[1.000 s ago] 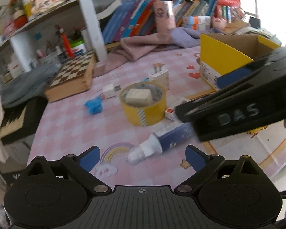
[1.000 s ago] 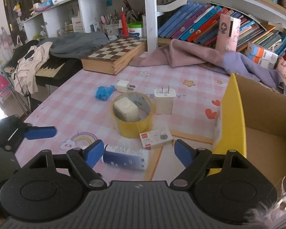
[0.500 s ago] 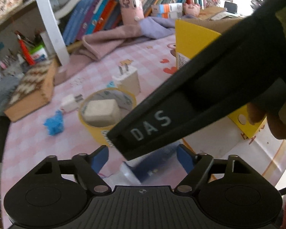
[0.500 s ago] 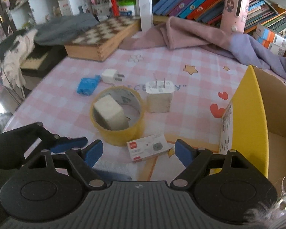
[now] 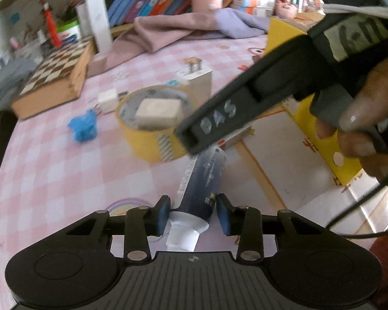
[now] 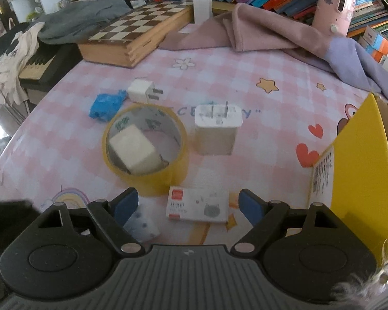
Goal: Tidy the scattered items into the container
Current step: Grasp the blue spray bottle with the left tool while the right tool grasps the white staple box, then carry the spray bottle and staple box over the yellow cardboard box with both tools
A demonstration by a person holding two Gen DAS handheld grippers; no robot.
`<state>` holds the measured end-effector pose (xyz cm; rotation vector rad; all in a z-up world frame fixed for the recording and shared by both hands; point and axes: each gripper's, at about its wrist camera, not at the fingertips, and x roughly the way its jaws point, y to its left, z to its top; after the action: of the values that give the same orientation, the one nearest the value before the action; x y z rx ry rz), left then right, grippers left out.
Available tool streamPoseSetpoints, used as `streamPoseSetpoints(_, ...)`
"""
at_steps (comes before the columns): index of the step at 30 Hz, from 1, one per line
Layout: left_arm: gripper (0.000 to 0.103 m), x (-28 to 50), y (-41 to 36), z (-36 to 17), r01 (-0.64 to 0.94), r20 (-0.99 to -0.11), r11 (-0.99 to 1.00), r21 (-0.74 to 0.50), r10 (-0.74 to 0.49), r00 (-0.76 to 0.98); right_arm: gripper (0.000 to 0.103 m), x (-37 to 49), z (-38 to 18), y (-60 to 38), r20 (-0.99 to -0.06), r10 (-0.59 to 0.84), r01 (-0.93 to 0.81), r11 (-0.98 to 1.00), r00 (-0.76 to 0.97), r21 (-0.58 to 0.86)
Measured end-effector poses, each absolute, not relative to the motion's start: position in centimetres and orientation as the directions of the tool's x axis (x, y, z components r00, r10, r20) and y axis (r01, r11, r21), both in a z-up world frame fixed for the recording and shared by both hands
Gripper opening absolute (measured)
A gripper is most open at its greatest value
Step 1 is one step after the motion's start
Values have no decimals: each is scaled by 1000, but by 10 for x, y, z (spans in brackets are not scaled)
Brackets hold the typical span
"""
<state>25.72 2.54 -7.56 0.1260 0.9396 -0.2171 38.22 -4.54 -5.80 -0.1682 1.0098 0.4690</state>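
Item: dark blue tube [image 5: 203, 180], lower centre of left view, lying on the pink mat; my left gripper [image 5: 193, 213] is pinching it near the white cap. Right gripper [image 6: 186, 204] is hovering spread over the small white box [image 6: 198, 206]. I am lifting level toward the yellow carton [image 6: 359, 160], right edge

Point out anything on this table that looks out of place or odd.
One oddity: a white block sits tilted inside the yellow tape roll, leaning against its inner wall. Otherwise it is ordinary clutter: the small plug lies on its side, the larger charger stands prongs-up.
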Motion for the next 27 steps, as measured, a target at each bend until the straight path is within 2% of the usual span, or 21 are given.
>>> streamPoseSetpoints(2,32,255,30,-75,208,-815,978,12,-111,568,84,386,-58,-47,-846,297,-441,894,443,83)
streamPoseSetpoints(11,35,264,35,-75,153,-814,988,28,-66,577,81,388,-74,-43,-880,255,-446,893,401,55)
streamPoseSetpoints(17,35,274,31,-79,169,-812,985,29,-75,579,72,388,-78,-42,-883,230,-452,892,409,23)
streamPoseSetpoints(20,31,277,34,-79,154,-815,988,7,-84,574,54,386,-75,-42,-874,239,-459,888,423,21)
streamPoseSetpoints(27,31,267,43,-62,108,-796,994,-5,-69,601,53,377,-62,-49,-862,274,-444,894,427,65)
